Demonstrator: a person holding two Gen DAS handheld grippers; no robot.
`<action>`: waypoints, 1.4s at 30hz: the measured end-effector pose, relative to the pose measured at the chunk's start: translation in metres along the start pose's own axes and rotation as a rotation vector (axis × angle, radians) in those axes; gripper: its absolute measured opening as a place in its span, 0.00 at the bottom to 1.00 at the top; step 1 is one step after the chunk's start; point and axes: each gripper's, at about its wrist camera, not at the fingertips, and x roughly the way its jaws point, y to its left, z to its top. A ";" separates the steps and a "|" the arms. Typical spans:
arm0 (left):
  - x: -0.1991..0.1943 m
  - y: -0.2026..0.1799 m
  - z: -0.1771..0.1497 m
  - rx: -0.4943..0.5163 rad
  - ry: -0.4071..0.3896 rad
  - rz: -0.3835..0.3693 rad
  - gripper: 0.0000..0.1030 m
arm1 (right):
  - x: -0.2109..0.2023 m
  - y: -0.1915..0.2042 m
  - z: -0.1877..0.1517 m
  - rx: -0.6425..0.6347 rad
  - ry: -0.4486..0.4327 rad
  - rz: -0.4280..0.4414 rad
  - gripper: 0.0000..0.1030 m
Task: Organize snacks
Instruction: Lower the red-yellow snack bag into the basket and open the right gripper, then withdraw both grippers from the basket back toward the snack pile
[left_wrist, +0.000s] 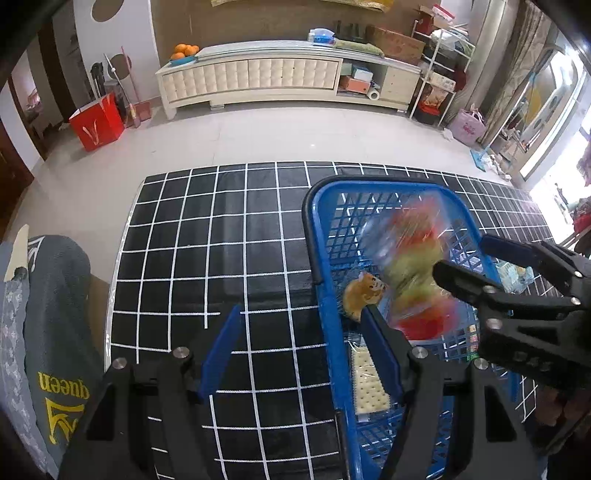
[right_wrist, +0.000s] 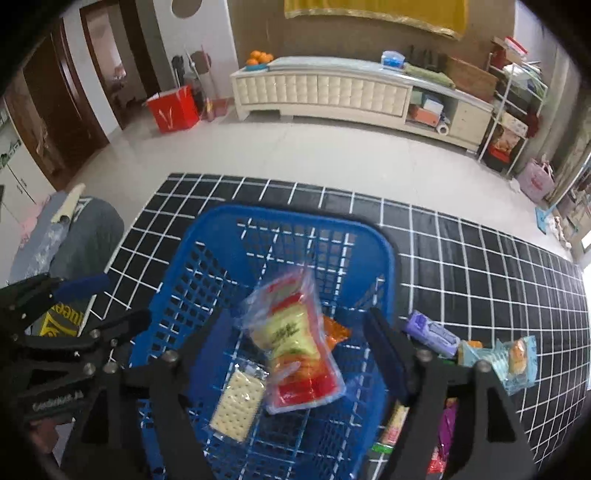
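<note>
Right wrist view: our right tool (right_wrist: 295, 350) stands spread, pinching nothing | red-and-yellow snack bag (right_wrist: 299, 343) blurred between its fingers, over the blue basket (right_wrist: 207, 236) | we judge it light, crinkly, slippery; take it by a sealed end | left tool (left_wrist: 306, 354) spread, straddling basket rim | more snacks (right_wrist: 517, 362) on tabletop (right_wrist: 480, 266), right.

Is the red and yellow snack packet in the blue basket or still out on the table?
In. The red and yellow packet sits within the blue basket walls, beside the cracker pack, free of the right gripper.
</note>
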 end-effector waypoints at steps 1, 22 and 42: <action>-0.002 0.000 -0.001 -0.006 -0.003 -0.004 0.64 | -0.005 -0.002 -0.001 0.005 -0.007 -0.005 0.78; -0.051 -0.113 -0.044 0.117 -0.030 -0.040 0.64 | -0.113 -0.099 -0.096 0.283 -0.089 -0.098 0.78; -0.055 -0.214 -0.092 0.190 -0.007 -0.059 0.64 | -0.144 -0.165 -0.171 0.374 -0.085 -0.093 0.78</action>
